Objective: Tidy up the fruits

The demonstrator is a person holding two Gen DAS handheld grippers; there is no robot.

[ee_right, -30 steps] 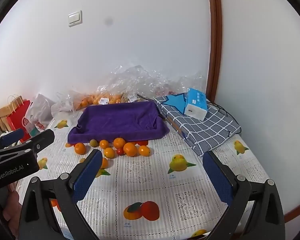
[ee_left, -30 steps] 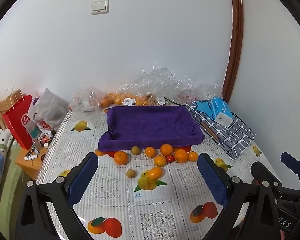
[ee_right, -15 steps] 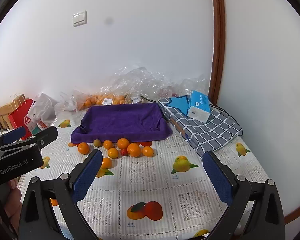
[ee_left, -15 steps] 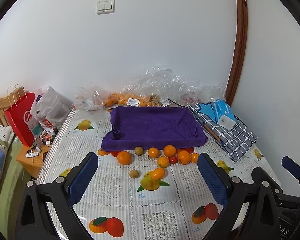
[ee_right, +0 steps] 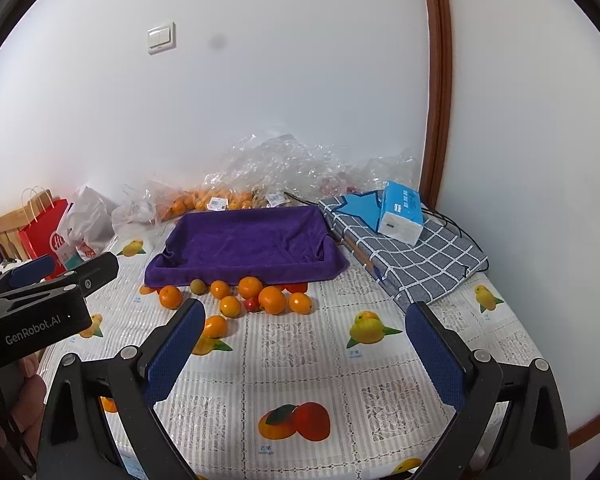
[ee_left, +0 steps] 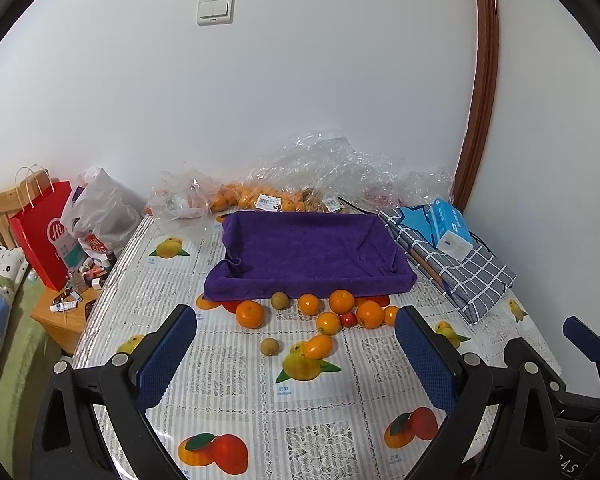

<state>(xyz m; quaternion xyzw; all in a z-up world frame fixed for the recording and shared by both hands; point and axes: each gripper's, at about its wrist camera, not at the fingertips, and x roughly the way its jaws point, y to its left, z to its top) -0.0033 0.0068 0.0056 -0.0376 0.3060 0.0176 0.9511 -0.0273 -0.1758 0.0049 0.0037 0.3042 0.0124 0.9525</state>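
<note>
Tray (ee_left: 312, 256), lined with purple towel, empty; set toward far edge of tabletop (ee_left: 228, 376), probably as destination for the loose fruit.

Loose fruit: cluster of oranges (ee_left: 342, 301) and smaller pieces just beside tray's near rim, some touching one another. Includes one small red fruit (ee_left: 348, 319) among the oranges, two brownish-green round fruits (ee_left: 279, 300), one elongated orange fruit (ee_left: 318, 347) lying nearer, on a printed mango. None yet in tray; sorting judged not begun.

Bagged fruit (ee_left: 256, 199) in clear plastic along far edge, behind tray; likely the supply, still wrapped.

Checked cloth bundle (ee_left: 468, 272) with blue tissue pack (ee_left: 449, 229) on top, at right edge; not part of the job.

Red paper bag (ee_left: 44, 236) and grey plastic bag off left edge.

Left gripper (ee_left: 296, 352): spread wide, empty, touching nothing; held above near part of tabletop, aimed at the fruit cluster.

Right gripper (ee_right: 304, 354): spread wide, empty, touching nothing; aimed at bare cloth to right of the cluster.
</note>
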